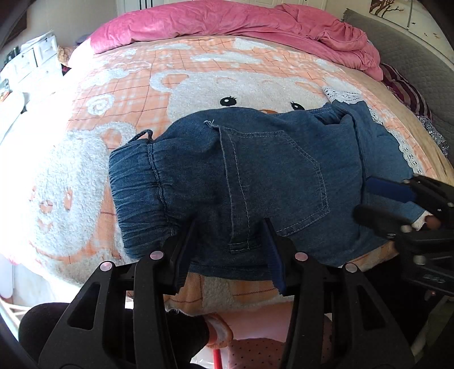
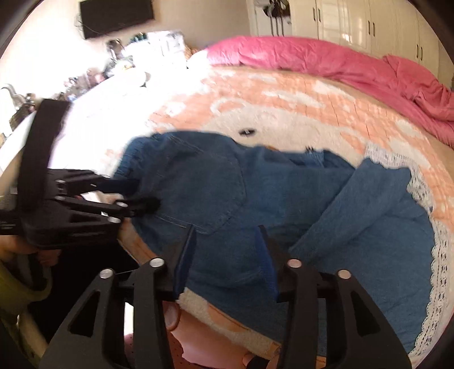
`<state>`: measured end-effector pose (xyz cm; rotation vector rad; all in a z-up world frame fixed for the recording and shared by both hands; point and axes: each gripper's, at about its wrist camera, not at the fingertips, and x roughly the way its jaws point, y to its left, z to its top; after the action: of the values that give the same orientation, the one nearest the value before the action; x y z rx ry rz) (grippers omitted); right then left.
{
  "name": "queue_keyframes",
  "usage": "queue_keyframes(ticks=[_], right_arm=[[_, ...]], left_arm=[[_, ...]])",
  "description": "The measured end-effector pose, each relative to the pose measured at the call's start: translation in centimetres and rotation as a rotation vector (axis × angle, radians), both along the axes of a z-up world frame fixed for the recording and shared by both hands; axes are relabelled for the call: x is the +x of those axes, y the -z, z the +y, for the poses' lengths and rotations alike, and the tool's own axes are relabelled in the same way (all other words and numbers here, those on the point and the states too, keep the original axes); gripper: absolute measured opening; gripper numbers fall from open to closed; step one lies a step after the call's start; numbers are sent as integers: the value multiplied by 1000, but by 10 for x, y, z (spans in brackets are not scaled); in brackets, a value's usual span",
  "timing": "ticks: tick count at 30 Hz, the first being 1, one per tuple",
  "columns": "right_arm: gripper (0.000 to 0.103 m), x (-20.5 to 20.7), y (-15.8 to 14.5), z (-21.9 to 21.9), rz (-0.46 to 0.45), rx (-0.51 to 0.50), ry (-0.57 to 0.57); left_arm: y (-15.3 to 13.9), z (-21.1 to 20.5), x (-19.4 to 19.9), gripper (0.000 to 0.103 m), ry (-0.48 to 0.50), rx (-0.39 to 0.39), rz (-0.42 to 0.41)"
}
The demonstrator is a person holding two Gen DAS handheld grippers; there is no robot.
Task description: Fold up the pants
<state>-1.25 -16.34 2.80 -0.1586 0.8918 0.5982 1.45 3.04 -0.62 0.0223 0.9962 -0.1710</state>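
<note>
Blue denim pants (image 1: 255,176) with a gathered elastic waistband on the left and white lace trim (image 1: 405,147) on the legs lie folded over on the bed. In the right wrist view the pants (image 2: 255,204) spread across the middle, lace hem (image 2: 437,269) at the right. My left gripper (image 1: 229,249) is open over the pants' near edge, by the back pocket; it also shows at the left of the right wrist view (image 2: 139,195). My right gripper (image 2: 227,255) is open over the near denim; it also shows in the left wrist view (image 1: 366,198) at the pants' right side.
The bed has an orange and white bear blanket (image 1: 119,93). A pink duvet (image 1: 227,22) is bunched along the far side. A grey headboard (image 1: 411,65) and a striped pillow (image 1: 405,90) are at the right. White drawers (image 1: 31,62) stand at the left, wardrobes (image 2: 369,25) behind.
</note>
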Motion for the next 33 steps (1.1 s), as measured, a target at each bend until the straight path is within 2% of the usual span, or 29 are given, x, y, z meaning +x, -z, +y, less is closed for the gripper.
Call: queue_keyframes(ticks=[3, 6, 10, 13, 17, 26, 33], right_arm=[[46, 9, 27, 2, 83, -69, 32], [46, 9, 29, 0, 85, -52, 36], [46, -1, 10, -9, 7, -30, 50], [53, -3, -6, -21, -55, -49, 91], [54, 4, -19, -41, -96, -64, 152], [62, 25, -35, -88, -139, -68, 237], [62, 63, -47, -160, -131, -45, 407]], left_arm=[[0, 0, 0, 39, 2, -2, 2], [-1, 0, 0, 39, 0, -7, -1], [-21, 0, -9, 39, -6, -49, -42], [-42, -8, -18, 39, 22, -59, -108], [-58, -29, -18, 44, 81, -70, -149], [-39, -89, 16, 49, 202, -74, -71], [-15, -134, 54, 49, 259, -130, 31]])
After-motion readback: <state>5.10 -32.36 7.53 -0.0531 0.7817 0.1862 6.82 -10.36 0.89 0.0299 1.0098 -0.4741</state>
